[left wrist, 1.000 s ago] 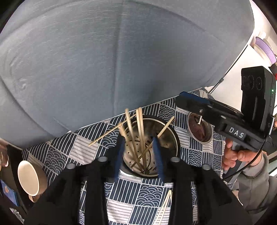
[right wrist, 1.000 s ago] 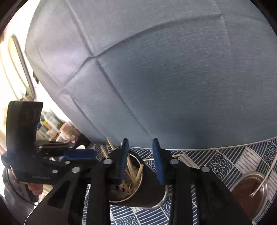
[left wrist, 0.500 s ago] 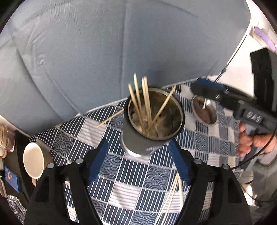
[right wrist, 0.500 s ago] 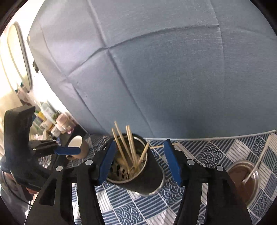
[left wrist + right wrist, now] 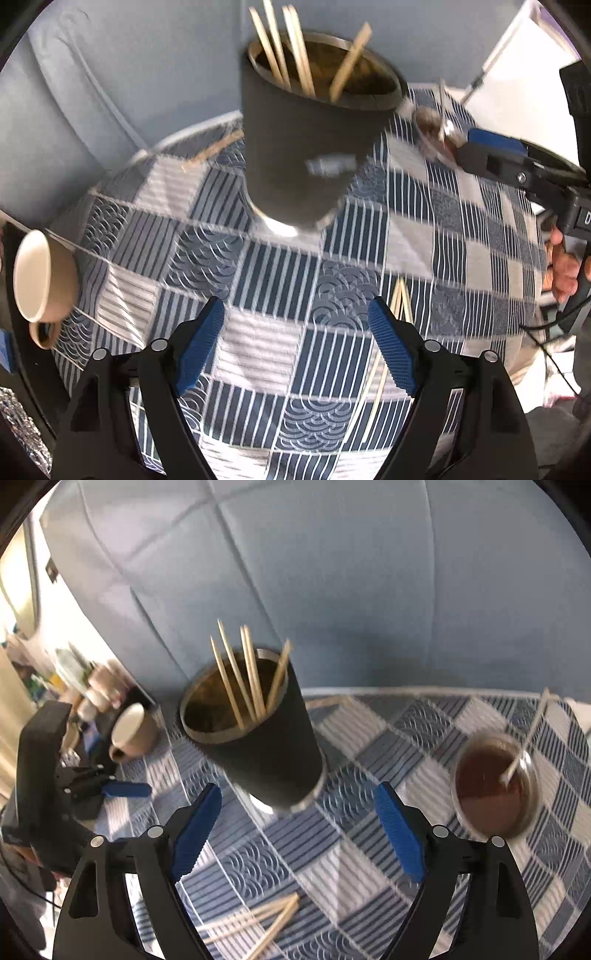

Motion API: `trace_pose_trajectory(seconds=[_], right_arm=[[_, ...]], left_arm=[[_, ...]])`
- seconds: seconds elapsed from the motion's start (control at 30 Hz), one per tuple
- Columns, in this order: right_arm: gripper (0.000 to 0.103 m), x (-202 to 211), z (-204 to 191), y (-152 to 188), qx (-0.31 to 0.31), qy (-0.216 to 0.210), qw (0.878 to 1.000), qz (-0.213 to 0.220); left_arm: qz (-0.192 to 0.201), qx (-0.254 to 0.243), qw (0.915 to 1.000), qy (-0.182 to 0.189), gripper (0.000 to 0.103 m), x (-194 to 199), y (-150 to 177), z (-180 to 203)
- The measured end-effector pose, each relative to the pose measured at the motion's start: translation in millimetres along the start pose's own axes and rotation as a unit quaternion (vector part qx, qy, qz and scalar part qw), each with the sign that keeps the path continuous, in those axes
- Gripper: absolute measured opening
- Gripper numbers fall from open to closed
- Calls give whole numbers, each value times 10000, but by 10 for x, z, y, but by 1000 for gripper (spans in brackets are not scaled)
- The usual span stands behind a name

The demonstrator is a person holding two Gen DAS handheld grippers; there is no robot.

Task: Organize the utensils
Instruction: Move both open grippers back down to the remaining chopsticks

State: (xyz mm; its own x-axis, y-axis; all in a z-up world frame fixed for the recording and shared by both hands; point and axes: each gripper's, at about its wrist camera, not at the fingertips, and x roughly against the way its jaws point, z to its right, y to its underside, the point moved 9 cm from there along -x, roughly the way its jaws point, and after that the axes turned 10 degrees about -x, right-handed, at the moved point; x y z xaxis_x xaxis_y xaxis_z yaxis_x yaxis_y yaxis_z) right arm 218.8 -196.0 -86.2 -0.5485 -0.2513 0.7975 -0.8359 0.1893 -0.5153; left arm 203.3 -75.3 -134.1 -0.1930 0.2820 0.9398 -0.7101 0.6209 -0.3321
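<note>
Chopsticks: I am seeing loose chopsticks lying on the checked tablecloth near its front edge, more chopsticks in the holder.
Holder: dark metal-lined utensil holder is standing mid-cloth, toward the back edge.
Handling: I am judging the sticks light, stiff, thin and apt to roll; I would pinch one across its middle.
Left gripper: jaws are opening, nothing between them, hovering over the cloth beside the loose sticks.
Right gripper: jaws are opening, empty.
Surroundings: cream mug is at the left edge, bowl of brown sauce with a spoon at the right.
</note>
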Motion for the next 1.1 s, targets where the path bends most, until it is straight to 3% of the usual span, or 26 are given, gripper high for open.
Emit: trace_pose_trajectory(seconds=[0.3,0.57,0.93,1.1], right_arm=[[83,-213,213,823,-215,475,9972,-528],[83,-328,405,1537,-564,730,9908,-990],[84,-430,489,1784,-911,1109,9850,-960],[87,-471,427,1814,-676,1335,9838,-986]], left_arm=[[-545,-620,9964,164,81,-407,457,336],[-756,-1173,9901,153,81,-566,603,558],[-940,-1589,9828,-36,81,-771,626,745],[-1020,-1688,9803,-95,81,-870,637,813]])
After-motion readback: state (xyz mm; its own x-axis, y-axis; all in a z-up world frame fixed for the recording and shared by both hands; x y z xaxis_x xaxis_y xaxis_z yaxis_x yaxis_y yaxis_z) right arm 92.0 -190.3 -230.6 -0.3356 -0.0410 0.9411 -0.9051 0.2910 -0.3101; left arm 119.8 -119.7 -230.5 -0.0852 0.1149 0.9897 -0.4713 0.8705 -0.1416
